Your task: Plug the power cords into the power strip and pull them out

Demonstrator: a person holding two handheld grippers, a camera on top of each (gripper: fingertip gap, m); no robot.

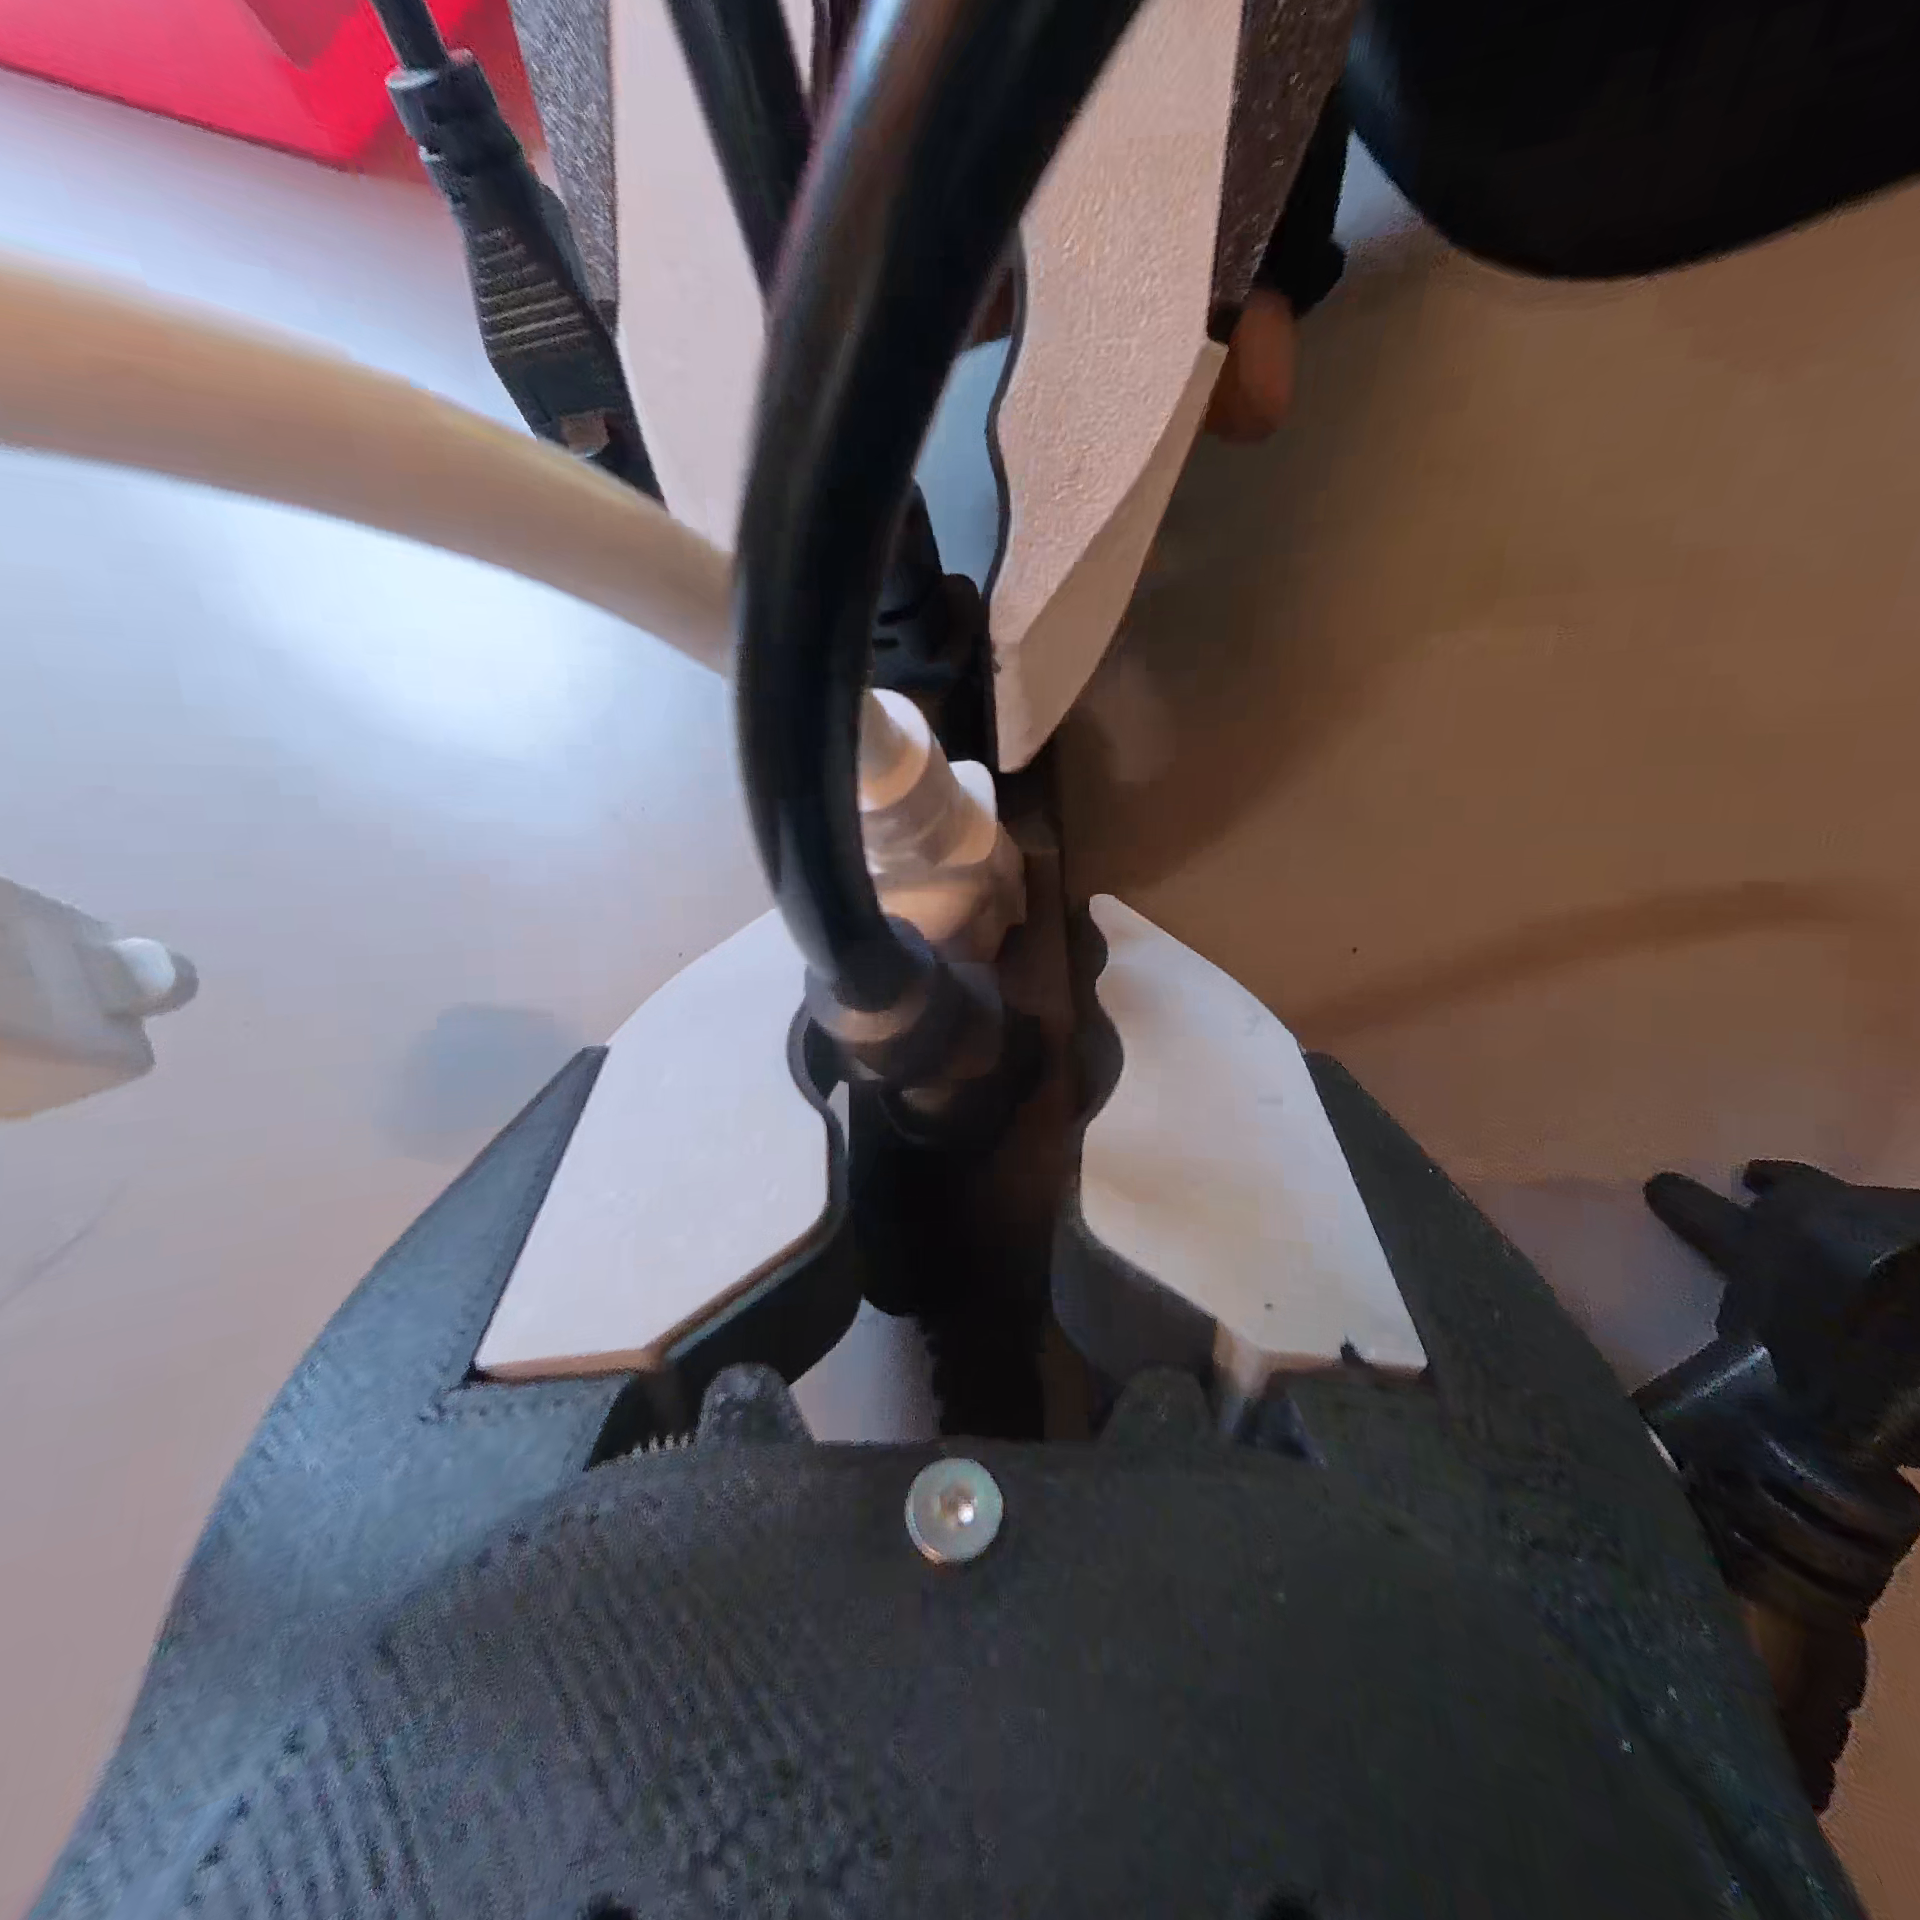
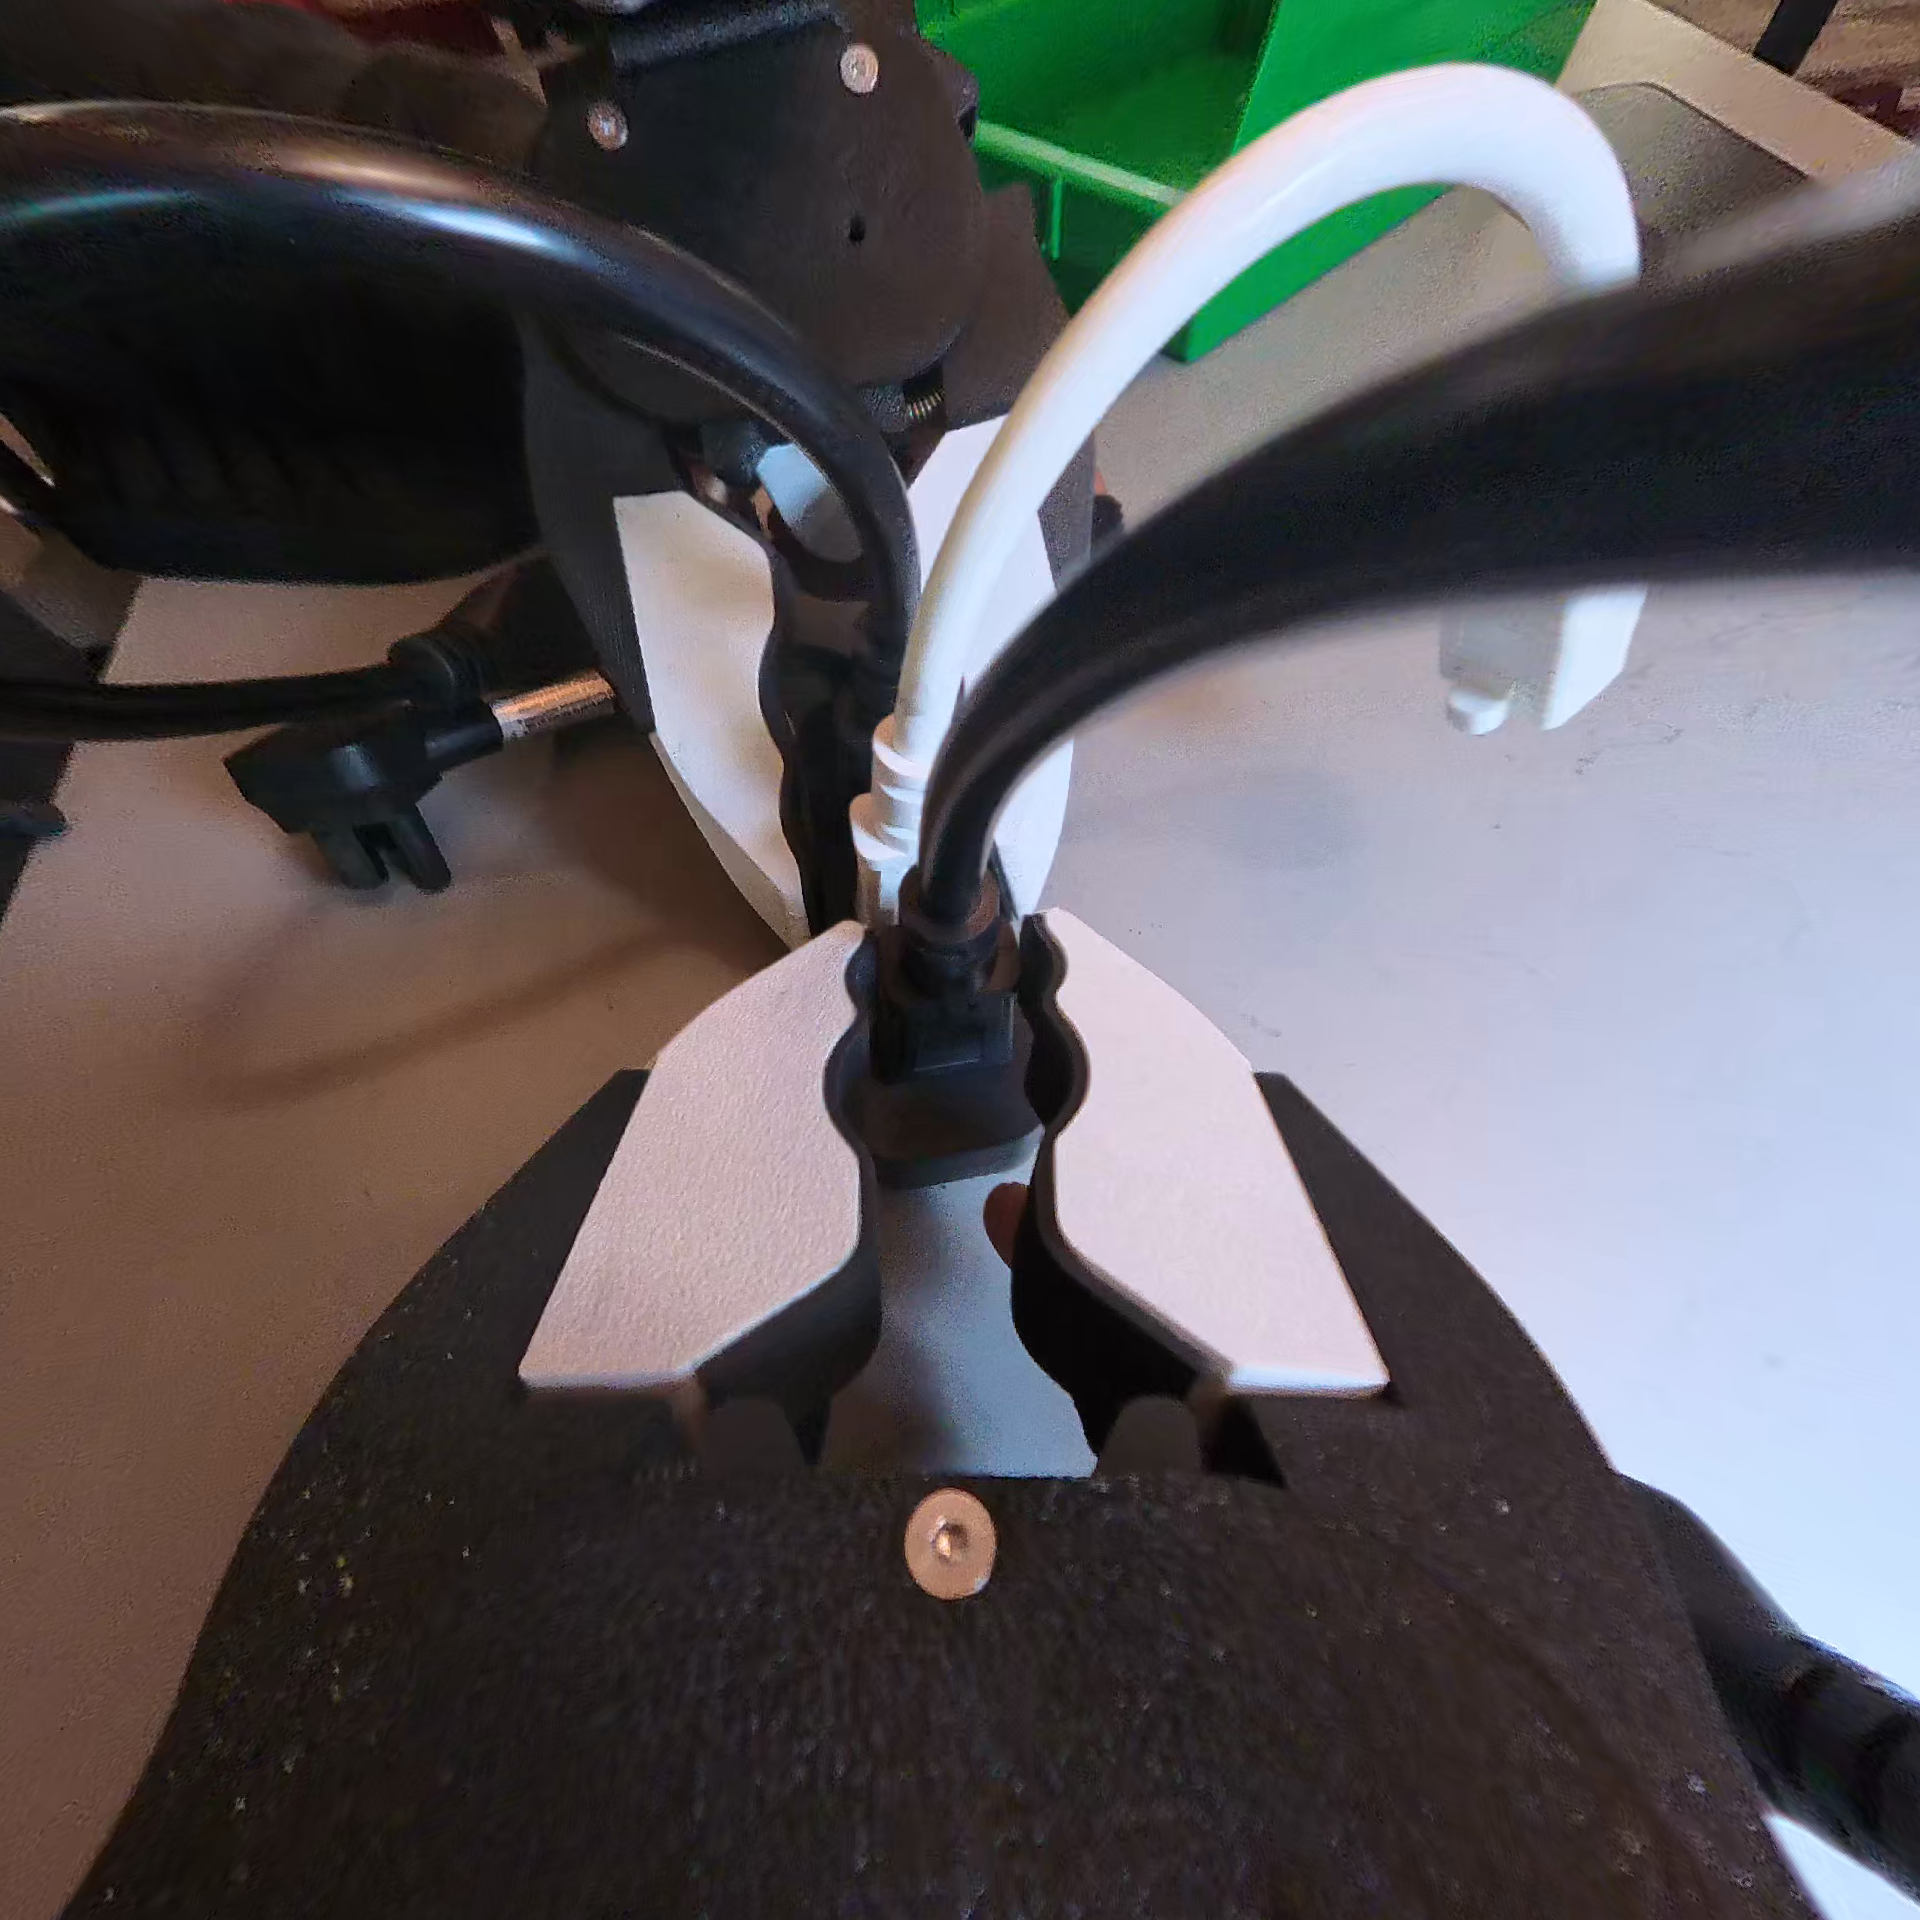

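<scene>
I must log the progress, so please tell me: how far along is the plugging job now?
Done: a white plug looks seated. In hand: the left claw grips a first black plug, the right claw a second black plug beside it. Left: a loose black plug lies on the table. Inserting or pulling, unclear.

1. We see a pale table [image 2: 1455,1039] under everything, our landmark.
2. Past the table's far edge in the right wrist view stands a green bin [image 2: 1143,156].
3. In the left wrist view, a red object [image 1: 208,62] sits at the table's far left corner.
</scene>
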